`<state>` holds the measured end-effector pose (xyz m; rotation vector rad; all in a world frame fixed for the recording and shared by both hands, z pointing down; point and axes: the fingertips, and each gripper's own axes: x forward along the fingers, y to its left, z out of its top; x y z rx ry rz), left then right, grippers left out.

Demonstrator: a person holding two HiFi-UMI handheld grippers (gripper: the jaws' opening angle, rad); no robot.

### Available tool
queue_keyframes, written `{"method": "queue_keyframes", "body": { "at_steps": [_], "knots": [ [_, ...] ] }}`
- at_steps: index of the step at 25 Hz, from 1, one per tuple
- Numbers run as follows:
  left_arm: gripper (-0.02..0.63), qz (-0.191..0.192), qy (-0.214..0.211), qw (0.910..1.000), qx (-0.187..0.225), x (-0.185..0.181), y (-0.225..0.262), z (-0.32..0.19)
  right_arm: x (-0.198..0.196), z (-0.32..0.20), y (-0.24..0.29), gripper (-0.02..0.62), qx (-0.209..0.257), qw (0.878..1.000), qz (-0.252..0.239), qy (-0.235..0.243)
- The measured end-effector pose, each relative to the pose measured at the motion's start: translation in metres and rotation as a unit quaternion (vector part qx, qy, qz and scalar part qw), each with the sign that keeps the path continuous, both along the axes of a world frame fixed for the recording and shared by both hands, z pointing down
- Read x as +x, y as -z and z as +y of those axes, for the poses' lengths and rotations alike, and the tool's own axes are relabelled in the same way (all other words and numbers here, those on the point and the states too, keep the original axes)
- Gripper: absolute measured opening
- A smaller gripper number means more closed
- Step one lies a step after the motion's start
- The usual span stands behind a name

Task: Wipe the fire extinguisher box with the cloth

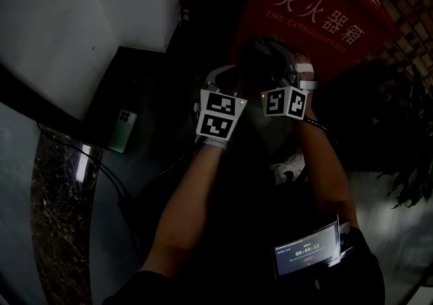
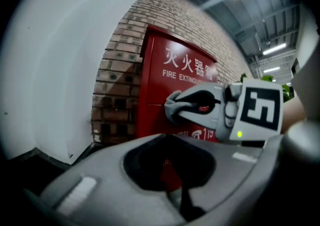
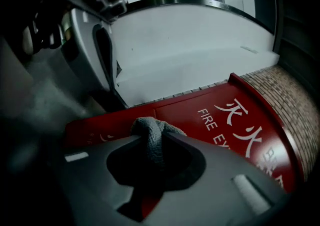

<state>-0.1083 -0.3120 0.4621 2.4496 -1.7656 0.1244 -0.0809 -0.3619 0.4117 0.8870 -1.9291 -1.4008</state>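
Right gripper (image 3: 152, 139) pinches cloth (image 3: 150, 126) before red box (image 3: 200, 135) (marked "FIRE EXTINGUISHER BOX")

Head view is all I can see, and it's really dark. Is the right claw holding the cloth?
Observer: Yes, the right gripper view shows the right claw pinching a grey cloth.
Operator: Is it touching the red box?
Observer: I cannot tell; the left gripper view shows it right in front of the fire extinguisher box.
Operator: What about the left claw?
Observer: Its tips are together, with nothing between them.
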Motion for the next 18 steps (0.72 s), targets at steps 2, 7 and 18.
{"method": "queue_keyframes", "body": {
  "at_steps": [2, 7, 18],
  "knots": [
    [0.003, -0.008, 0.008, 0.9999, 0.0, -0.001, -0.003, -0.002, -0.001, -0.001, -0.022, 0.048, -0.014, 1.0, 0.001, 0.0],
    [0.003, -0.035, 0.025, 0.9991, 0.0, 0.0, -0.009, -0.003, -0.009, -0.002, -0.097, 0.048, -0.048, 0.998, 0.029, 0.006],
    [0.003, -0.027, 0.029, 0.9992, -0.004, -0.004, -0.012, -0.01, -0.008, 0.002, -0.254, 0.048, -0.164, 0.977, 0.137, -0.004]
  ]
}}
